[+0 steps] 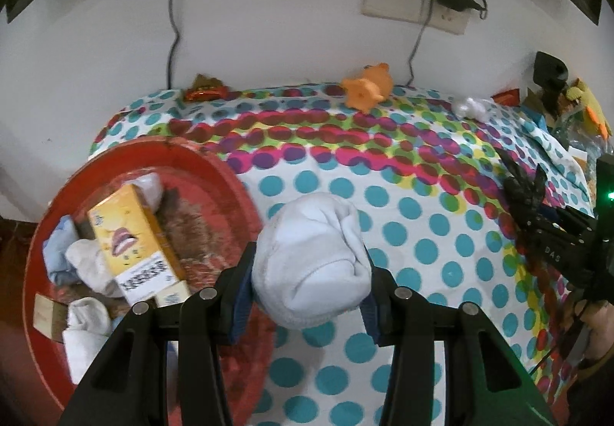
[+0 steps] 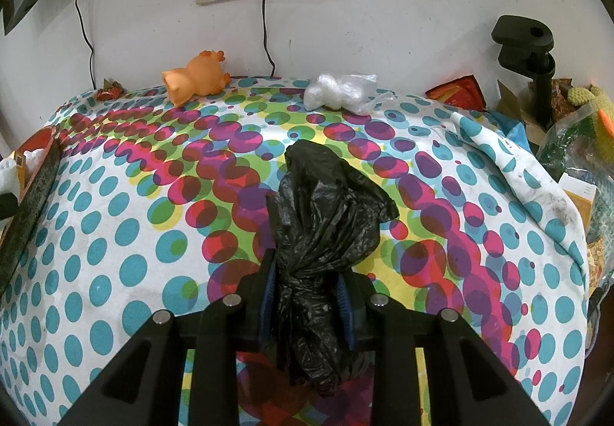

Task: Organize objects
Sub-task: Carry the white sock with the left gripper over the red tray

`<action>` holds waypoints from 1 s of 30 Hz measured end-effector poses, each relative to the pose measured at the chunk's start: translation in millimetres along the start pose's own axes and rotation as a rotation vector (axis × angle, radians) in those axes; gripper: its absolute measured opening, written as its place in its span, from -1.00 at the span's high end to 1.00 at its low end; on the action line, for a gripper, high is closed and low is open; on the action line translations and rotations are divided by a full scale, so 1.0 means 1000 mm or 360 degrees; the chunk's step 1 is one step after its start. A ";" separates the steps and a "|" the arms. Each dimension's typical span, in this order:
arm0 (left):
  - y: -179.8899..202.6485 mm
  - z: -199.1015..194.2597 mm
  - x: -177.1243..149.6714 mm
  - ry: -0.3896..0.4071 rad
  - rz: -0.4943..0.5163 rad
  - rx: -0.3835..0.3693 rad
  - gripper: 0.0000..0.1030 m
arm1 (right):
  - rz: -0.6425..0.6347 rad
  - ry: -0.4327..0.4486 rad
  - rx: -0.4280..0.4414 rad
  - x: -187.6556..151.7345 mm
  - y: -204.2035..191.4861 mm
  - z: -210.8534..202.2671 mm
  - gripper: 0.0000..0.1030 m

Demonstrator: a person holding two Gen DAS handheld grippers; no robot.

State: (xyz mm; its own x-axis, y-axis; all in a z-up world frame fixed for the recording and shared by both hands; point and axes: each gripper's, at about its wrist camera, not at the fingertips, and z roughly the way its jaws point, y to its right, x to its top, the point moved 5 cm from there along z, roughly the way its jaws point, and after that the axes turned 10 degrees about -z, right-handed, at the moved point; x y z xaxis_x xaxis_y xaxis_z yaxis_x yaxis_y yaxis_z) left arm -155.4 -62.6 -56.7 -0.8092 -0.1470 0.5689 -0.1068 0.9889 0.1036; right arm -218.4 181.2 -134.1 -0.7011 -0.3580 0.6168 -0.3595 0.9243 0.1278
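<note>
Between the left gripper's (image 1: 309,288) jaws sat a white sock (image 1: 312,265) of soft, matt knitted cloth, slightly pilled. The fingers (image 1: 240,295) were matt black plastic with ribbed blue pads and dull metal pins. Left of those jaws, a red basin (image 1: 230,173) showed scuffed, worn plastic; the yellow box (image 1: 132,242) in it was smooth printed card. The right gripper's (image 2: 307,295) jaws pinched a black bag (image 2: 326,219) of thin, crinkled, glossy plastic film. Below both, the dotted cloth (image 2: 115,234) was matt woven fabric. Far ahead of the jaws lay an orange toy (image 2: 195,77) of smooth rubbery plastic and clear crumpled film (image 2: 337,90).
</note>
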 end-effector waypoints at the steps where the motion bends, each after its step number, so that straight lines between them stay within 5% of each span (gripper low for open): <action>1: -0.004 -0.001 0.000 0.0003 -0.0007 0.0004 0.15 | -0.0002 0.0000 -0.0001 0.000 0.000 0.000 0.43; 30: -0.148 -0.008 0.002 0.0026 -0.0309 0.0199 0.15 | -0.0003 0.0000 -0.0001 0.000 0.001 0.000 0.43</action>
State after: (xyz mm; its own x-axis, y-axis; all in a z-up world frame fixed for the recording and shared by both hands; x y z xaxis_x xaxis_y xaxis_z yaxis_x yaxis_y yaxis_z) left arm -136.5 -209.6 -64.5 -0.7573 -0.3339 0.5613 -0.3308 0.9371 0.1111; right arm -219.1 182.2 -133.9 -0.7005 -0.3596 0.6164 -0.3605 0.9238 0.1292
